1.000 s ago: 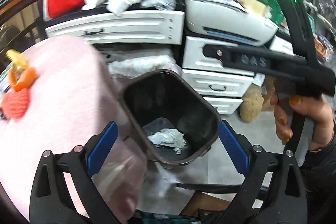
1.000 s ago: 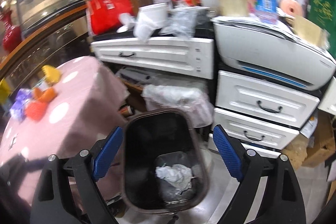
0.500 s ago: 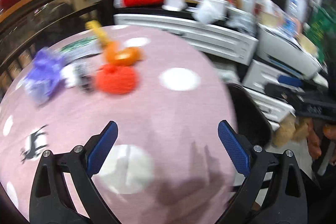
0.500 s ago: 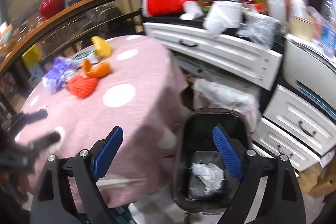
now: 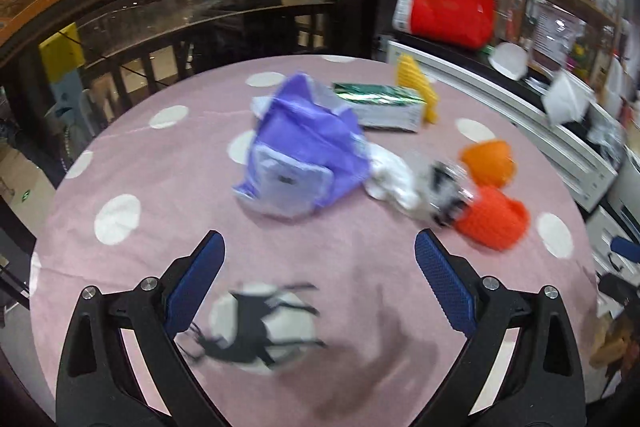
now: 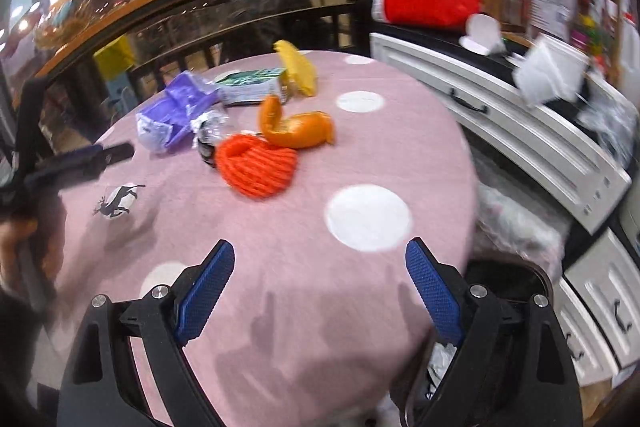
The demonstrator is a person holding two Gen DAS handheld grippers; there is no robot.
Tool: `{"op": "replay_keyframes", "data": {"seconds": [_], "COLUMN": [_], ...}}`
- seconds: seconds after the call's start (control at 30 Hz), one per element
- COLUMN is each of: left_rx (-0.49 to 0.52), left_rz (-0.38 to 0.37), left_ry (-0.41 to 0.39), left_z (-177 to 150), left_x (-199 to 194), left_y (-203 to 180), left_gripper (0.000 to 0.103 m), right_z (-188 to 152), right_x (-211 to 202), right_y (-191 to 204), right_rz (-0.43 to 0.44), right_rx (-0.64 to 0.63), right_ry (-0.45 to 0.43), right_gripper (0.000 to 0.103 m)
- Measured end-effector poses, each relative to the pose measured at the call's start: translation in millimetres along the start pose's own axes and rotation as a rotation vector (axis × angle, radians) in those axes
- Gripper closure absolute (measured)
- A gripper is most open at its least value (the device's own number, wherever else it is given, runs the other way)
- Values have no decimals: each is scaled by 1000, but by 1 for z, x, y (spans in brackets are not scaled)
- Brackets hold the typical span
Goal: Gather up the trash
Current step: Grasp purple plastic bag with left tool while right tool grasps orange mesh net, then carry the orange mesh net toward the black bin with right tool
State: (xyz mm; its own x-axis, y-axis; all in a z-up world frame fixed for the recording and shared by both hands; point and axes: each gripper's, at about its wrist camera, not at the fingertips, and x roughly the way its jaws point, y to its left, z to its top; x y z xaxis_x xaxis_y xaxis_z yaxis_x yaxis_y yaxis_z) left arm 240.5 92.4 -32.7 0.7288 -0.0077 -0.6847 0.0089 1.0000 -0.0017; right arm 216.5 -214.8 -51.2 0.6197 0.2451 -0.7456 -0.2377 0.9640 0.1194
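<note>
- On the pink polka-dot tablecloth (image 5: 168,195), at the far left of the litter, a purple wrapper (image 5: 300,163) is lying crumpled, nearest the left gripper (image 5: 320,259).
- The left gripper is hovering above the cloth with its 2 blue-padded jaws spread wide and nothing between them; the purple wrapper is sitting just ahead of them.
- Just right of that, a green-and-white carton (image 5: 384,107) is lying flat, with a yellow foam piece (image 5: 416,87) touching its far end.
- Nearer the middle, a white-and-black crumpled bit (image 5: 432,187) is resting between the purple wrapper and an orange foam net (image 5: 494,223); blur is hiding what it is.
- An orange peel-like piece (image 6: 296,125) is sitting just behind the net.
- The right gripper (image 6: 320,275) is hanging over the near edge of the table, jaws equally wide apart and empty.
- At the far right, below the table edge, the dark bin (image 6: 516,279) is standing on the floor, with pale trash showing inside.
- My judgement for the pick: the left gripper is best placed for the purple wrapper. Lowering straight down, with 1 pad on each side of its raised fold, and closing only once both pads are straddling it should be avoiding a pinch of tablecloth, which could drag the other pieces.
</note>
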Motion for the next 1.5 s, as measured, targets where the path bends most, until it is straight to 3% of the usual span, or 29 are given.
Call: {"op": "replay_keyframes", "data": {"seconds": [0.17, 0.37, 0.43, 0.57, 0.7, 0.9, 1.1, 1.5], "left_rx": [-61, -96, -114, -114, -96, -105, -97, -53], "left_rz": [21, -3, -28, -56, -46, -30, -21, -132], "left_ry": [25, 80, 100, 112, 96, 54, -33, -95], "left_z": [24, 39, 41, 39, 36, 26, 5, -32], "left_x": [32, 65, 73, 77, 68, 41, -8, -77], "left_y": [30, 42, 44, 43, 40, 43, 38, -8], "left_gripper": [14, 23, 35, 58, 70, 80, 81, 81], "right_z": [22, 44, 48, 49, 47, 40, 28, -6], "right_x": [35, 76, 86, 98, 92, 70, 43, -11], "right_y": [22, 44, 47, 48, 48, 46, 48, 36], "right_rz": [56, 51, 46, 64, 79, 107, 137, 129], "right_rx": [-40, -123, -133, -137, -122, -105, -100, -67], "right_ry": [46, 77, 87, 115, 108, 80, 54, -4], "right_gripper": [17, 18, 25, 64, 77, 78, 78, 78]}}
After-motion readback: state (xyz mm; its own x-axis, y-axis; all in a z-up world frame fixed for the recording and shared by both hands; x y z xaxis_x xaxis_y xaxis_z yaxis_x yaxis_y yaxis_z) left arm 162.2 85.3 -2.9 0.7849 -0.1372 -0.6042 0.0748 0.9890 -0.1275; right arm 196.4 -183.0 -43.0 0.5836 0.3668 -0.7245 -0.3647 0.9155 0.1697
